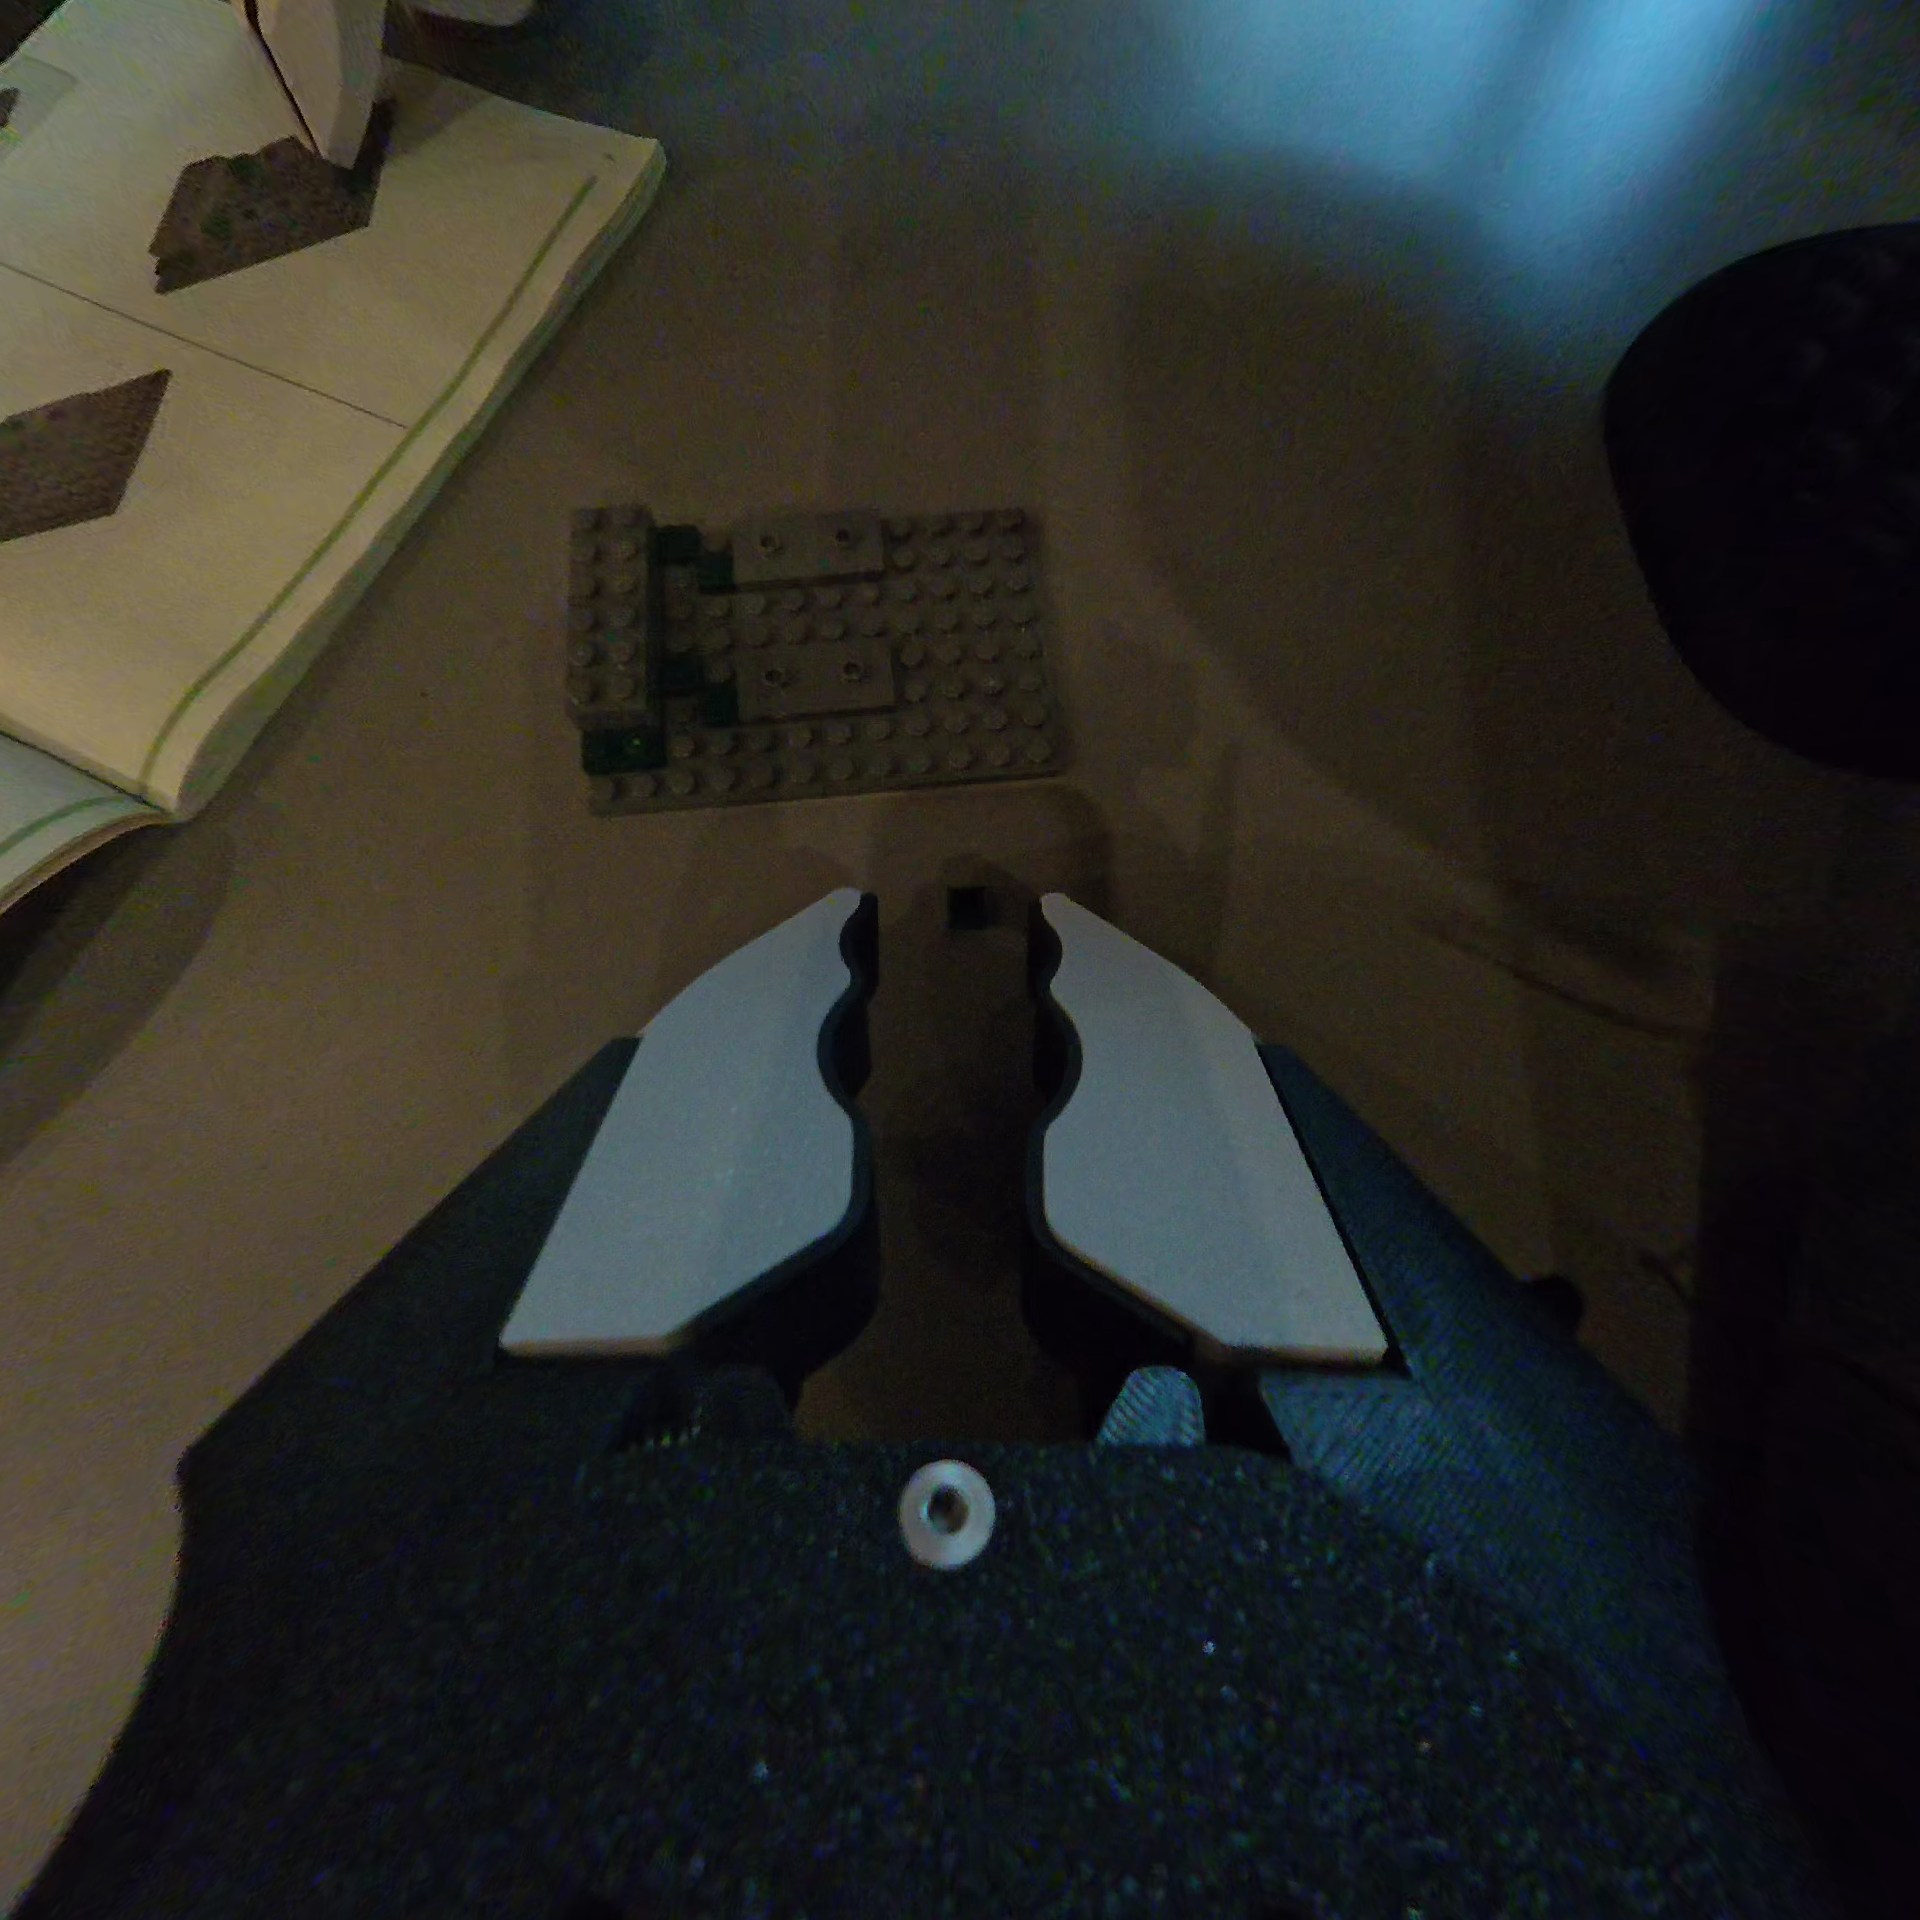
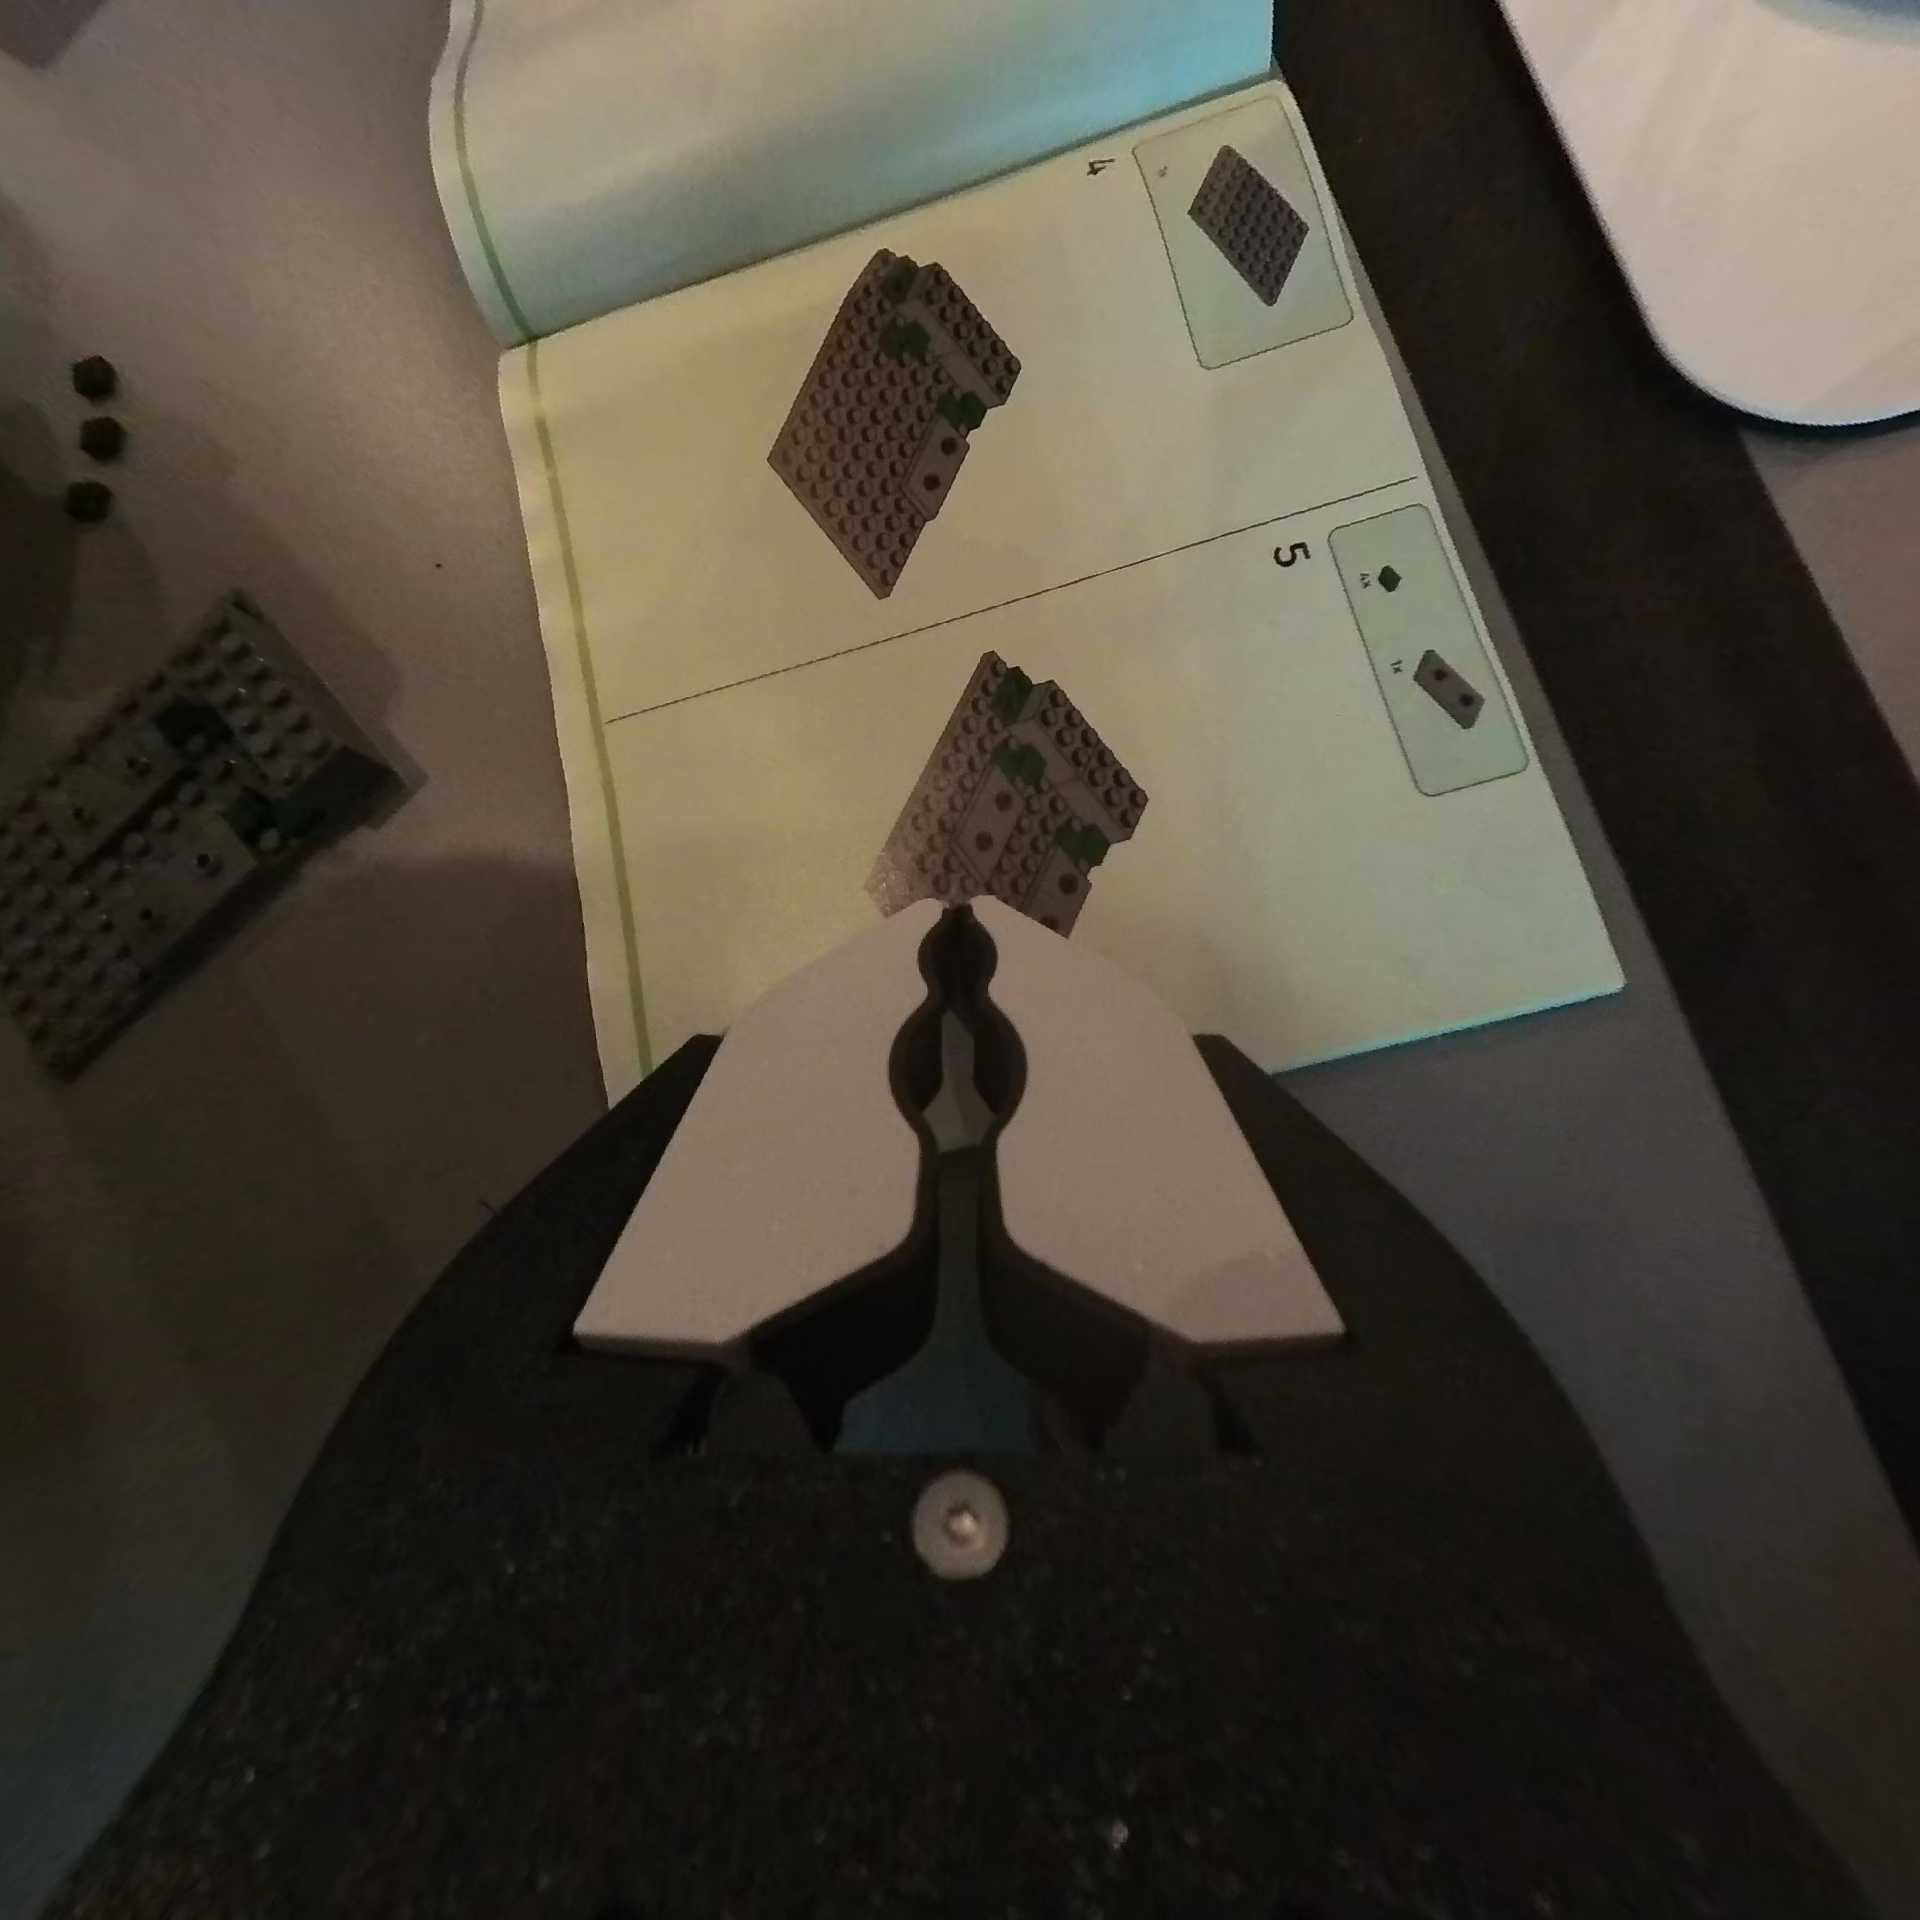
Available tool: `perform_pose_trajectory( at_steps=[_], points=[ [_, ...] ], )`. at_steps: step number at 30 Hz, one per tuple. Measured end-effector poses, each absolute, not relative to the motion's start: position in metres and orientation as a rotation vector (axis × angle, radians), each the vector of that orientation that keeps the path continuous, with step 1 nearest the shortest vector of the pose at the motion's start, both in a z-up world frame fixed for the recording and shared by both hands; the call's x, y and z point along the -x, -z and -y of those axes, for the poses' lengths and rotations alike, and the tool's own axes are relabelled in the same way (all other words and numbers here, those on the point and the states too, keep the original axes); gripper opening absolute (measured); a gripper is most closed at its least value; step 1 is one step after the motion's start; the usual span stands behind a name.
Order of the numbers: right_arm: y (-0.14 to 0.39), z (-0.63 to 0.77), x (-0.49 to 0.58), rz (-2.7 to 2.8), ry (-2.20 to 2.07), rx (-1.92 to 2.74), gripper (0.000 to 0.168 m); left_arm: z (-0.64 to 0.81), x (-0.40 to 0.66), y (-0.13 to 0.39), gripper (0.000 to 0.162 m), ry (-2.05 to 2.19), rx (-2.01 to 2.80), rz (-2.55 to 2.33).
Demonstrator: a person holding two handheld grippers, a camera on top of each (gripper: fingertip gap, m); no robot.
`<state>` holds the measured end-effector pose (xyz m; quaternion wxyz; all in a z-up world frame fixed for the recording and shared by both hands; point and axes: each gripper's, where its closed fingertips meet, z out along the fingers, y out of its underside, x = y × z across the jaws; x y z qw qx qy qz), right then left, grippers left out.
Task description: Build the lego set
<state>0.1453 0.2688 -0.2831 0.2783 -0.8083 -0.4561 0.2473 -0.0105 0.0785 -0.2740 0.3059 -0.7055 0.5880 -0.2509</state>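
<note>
Left gripper (image 1: 956, 909): jaws apart, small dark stud piece (image 1: 966, 906) on counter (image 1: 1299, 582) between tips | right gripper (image 2: 961, 914): jaws together, empty, over instruction booklet (image 2: 727, 623) | grey studded baseplate build (image 1: 816, 655): flat on counter beyond left jaws, beside booklet | three dark studs (image 2: 96, 436): in a row near build.

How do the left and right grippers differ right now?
The left gripper is open; the right gripper is shut. Left sits over bare table, a small dark piece between its tips; right sits over the booklet. Both have white fingers and grip nothing.
</note>
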Motion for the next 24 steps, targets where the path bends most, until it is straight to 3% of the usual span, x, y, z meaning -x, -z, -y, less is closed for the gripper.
perform_pose_trajectory(
  at_steps=[7,14,24],
  points=[
    [0.277,-0.268,-0.145,1.216,-0.664,2.142,0.0,-0.079,0.011,0.274,0.027,0.661,1.868,-1.552],
    [0.226,-0.188,-0.114,1.335,-0.585,1.917,0.006,-0.09,0.019,0.265,0.026,0.615,1.855,-1.514],
    [0.25,-0.066,-0.012,1.754,-0.637,1.743,0.013,-0.101,0.035,0.248,0.023,0.535,1.842,-1.467]
  ],
)
